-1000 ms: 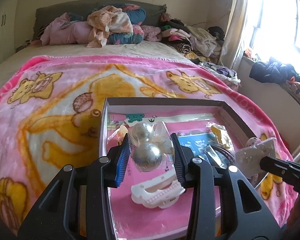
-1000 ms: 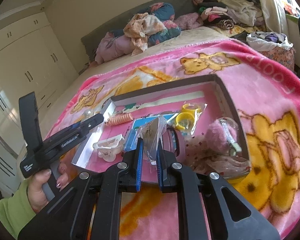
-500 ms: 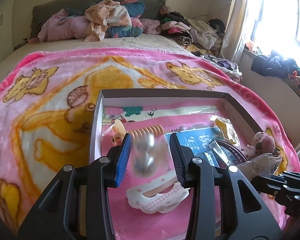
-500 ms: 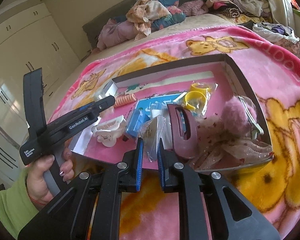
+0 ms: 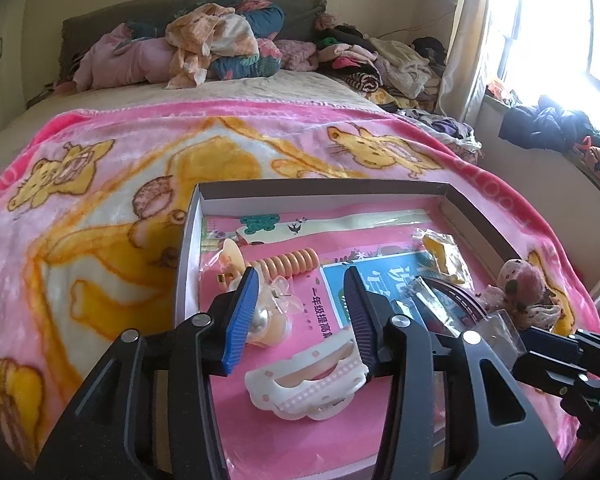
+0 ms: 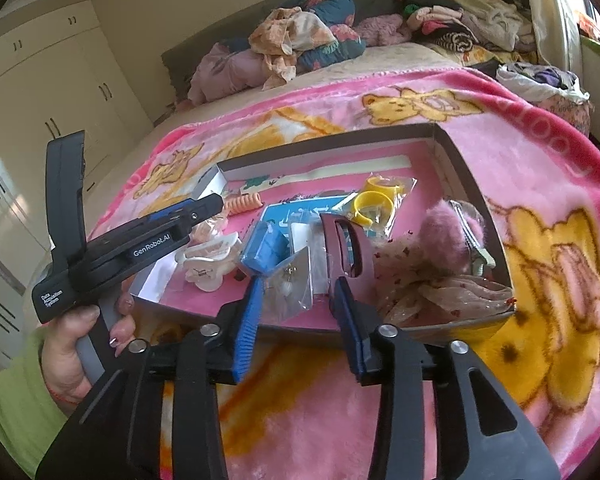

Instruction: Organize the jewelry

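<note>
My left gripper (image 5: pixel 300 280) hangs over the near left of the pink-lined tray (image 5: pixel 476 220), its jaws opening. A clear bag of silver balls (image 5: pixel 268 316) lies in the tray against the left finger, not pinched. My right gripper (image 6: pixel 296 292) is at the tray's near edge (image 6: pixel 452 152), jaws also opening. A small clear bag with earrings (image 6: pixel 294 280) stands loose between its fingers, leaning towards the left pad. In the left wrist view this earring bag (image 5: pixel 496 332) sits at the right gripper's tips (image 5: pixel 540 348).
The tray holds a white claw clip (image 5: pixel 308 384), an orange coil tie (image 5: pixel 292 262), bagged yellow rings (image 6: pixel 376 200), a maroon clip (image 6: pixel 348 248), a pink pompom (image 6: pixel 440 236) and a blue booklet (image 5: pixel 380 280). It rests on a pink blanket (image 5: pixel 100 200). Clothes are piled at the headboard.
Both grippers have opened. The bag of silver balls dropped from the left jaws into the tray. The earring bag came loose in the right jaws, which moved nearer the tray.
</note>
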